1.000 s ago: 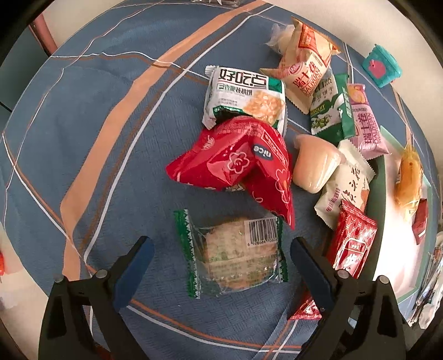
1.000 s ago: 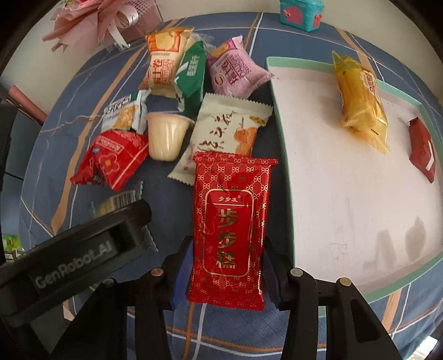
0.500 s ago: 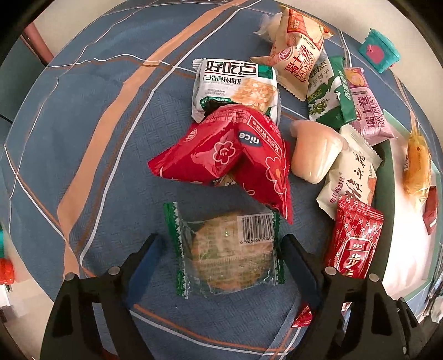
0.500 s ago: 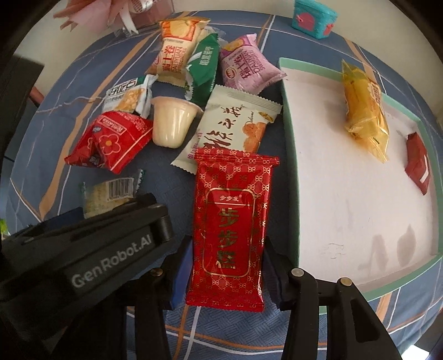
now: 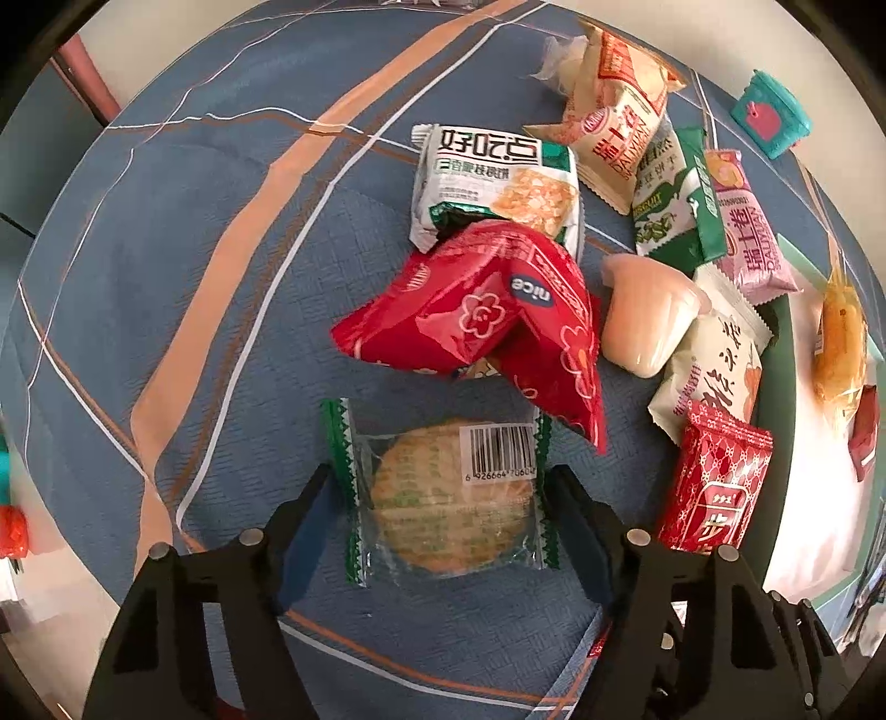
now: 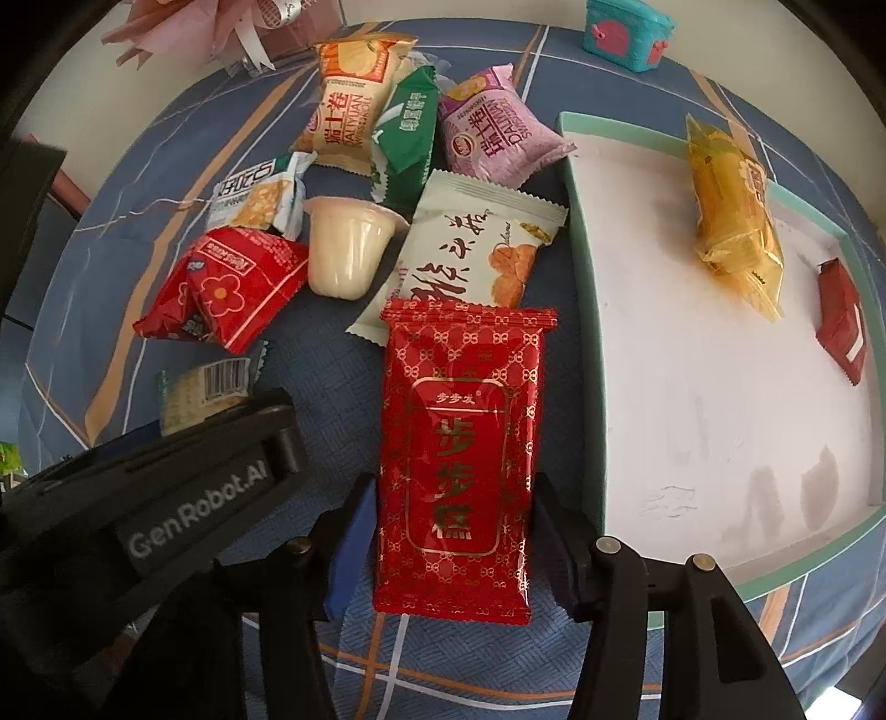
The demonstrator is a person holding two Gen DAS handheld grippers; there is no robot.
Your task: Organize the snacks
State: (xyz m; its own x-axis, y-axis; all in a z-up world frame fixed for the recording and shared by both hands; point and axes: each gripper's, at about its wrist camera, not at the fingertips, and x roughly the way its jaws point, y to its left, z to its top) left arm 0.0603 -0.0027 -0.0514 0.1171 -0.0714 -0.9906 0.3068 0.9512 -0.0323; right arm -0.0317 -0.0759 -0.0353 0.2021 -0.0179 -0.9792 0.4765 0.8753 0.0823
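My left gripper [image 5: 443,498] straddles a clear green-edged cookie packet [image 5: 443,493] on the blue cloth, its fingers touching both packet edges. My right gripper [image 6: 451,531] is shut on a red patterned cake packet [image 6: 459,443] and holds it just left of the white tray [image 6: 587,332]. The tray holds a yellow packet [image 6: 736,216] and a small dark red packet [image 6: 841,327]. A pile of snacks lies beyond: a red flower packet [image 5: 476,321], a jelly cup [image 5: 642,321], a white cracker packet [image 5: 498,183] and others.
The left gripper's body [image 6: 138,498] fills the lower left of the right wrist view. A teal box [image 6: 626,33] stands at the far table edge. Pink wrapping [image 6: 221,33] lies at the far left. The striped blue cloth [image 5: 166,249] stretches left of the pile.
My left gripper has moved forward over the cookie packet and its fingers have closed in onto its edges. My right gripper keeps hold of the red cake packet, nearly still.
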